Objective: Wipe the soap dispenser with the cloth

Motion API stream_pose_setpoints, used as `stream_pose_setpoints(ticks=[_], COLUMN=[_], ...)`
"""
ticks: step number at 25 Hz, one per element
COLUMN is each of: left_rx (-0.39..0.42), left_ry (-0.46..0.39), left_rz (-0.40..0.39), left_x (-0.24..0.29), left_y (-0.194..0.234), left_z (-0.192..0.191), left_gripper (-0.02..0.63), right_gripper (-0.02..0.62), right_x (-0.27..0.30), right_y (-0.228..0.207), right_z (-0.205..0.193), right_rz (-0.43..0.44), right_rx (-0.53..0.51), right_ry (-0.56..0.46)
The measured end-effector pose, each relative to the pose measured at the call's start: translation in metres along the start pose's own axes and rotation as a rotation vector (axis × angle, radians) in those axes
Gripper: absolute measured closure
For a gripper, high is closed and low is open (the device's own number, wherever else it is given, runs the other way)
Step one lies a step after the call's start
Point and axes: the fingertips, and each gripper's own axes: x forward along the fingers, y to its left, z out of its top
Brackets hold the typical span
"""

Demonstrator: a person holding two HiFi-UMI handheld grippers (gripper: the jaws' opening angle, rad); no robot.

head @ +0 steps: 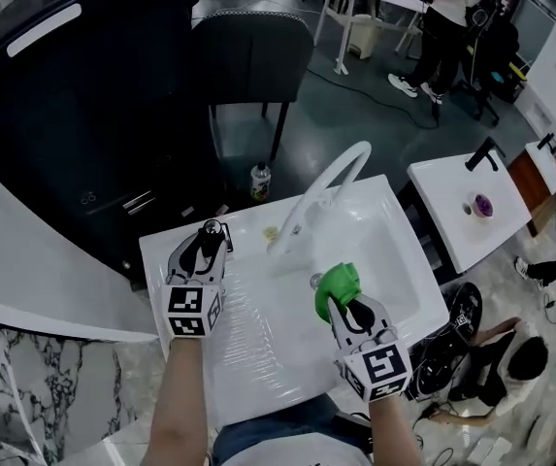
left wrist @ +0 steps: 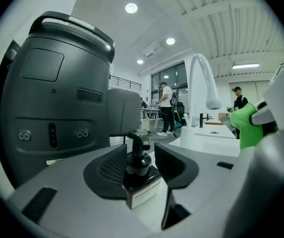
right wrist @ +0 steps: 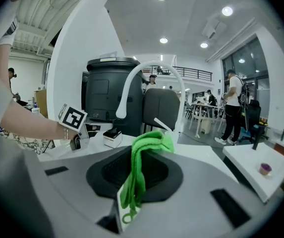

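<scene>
Green cloth (right wrist: 142, 150) hangs bunched from the right gripper (right wrist: 141, 158), whose fingers are clamped tight on it. One fold stands up above the pads and a tail droops down between them, with a white tag at its lower end. In the head view this gripper hovers over the bowl of the white washbasin (head: 399, 260), just to the near right of the foot of the curved white faucet (head: 334, 184), with the cloth end leading.

The soap dispenser (left wrist: 141, 171), a small dark pump bottle with a pale label, stands upright on the washbasin's flat top. It is left of the faucet, near the far left corner. The left gripper (left wrist: 137, 150) has the bottle between its fingers, which stand partly apart and close on either side. A sliver of white top shows between the bottle's base and one finger, so the pads are not pressed home on it.

A small yellowish thing (head: 271, 233) lies on the flat top between the dispenser and the faucet's foot. Beyond the faucet, a small plastic bottle (head: 260, 181) stands on the floor. Behind it is a black chair (head: 253, 51). Far left of the faucet rises a large black unit (head: 74, 105) with a handle on top, which fills much of the left gripper view.

Right of the faucet and well apart from it is a second washbasin (head: 442, 202) with a black tap (head: 481, 153) and a purple thing (head: 483, 205) in its bowl. People (head: 447, 17) stand by tables far beyond the faucet. Another person (head: 515, 357) crouches on the floor to its near right.
</scene>
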Motion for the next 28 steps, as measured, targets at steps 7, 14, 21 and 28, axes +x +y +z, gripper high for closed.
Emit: stream_pose_setpoints(ticks=[7,14,21,28], left_rx=[0.042,0.096,0.079,-0.036], left_ry=[-0.019,-0.051,-0.050,-0.043], left_rz=[0.033,0.033,-0.020,-0.041], left_x=[0.016,0.021,0.018,-0.012], left_y=[0.009,0.003,0.004,-0.006], left_z=[0.000,0.003,0.003,0.027], left_gripper=[0.480,0.512,0.517,0.517], right_gripper=[0.546,0.546,0.546,0.546], right_x=[0.018,0.024,0.019,0.009], right_y=[-0.007,-0.007,-0.001,-0.001], right_z=[0.001,-0.005,-0.006,0.015], right_rz=[0.036,0.058,0.068,0.067], right_rx=[-0.023,-0.036,-0.065,-0.074], right_ry=[0.023,0.047,0.057,0.021])
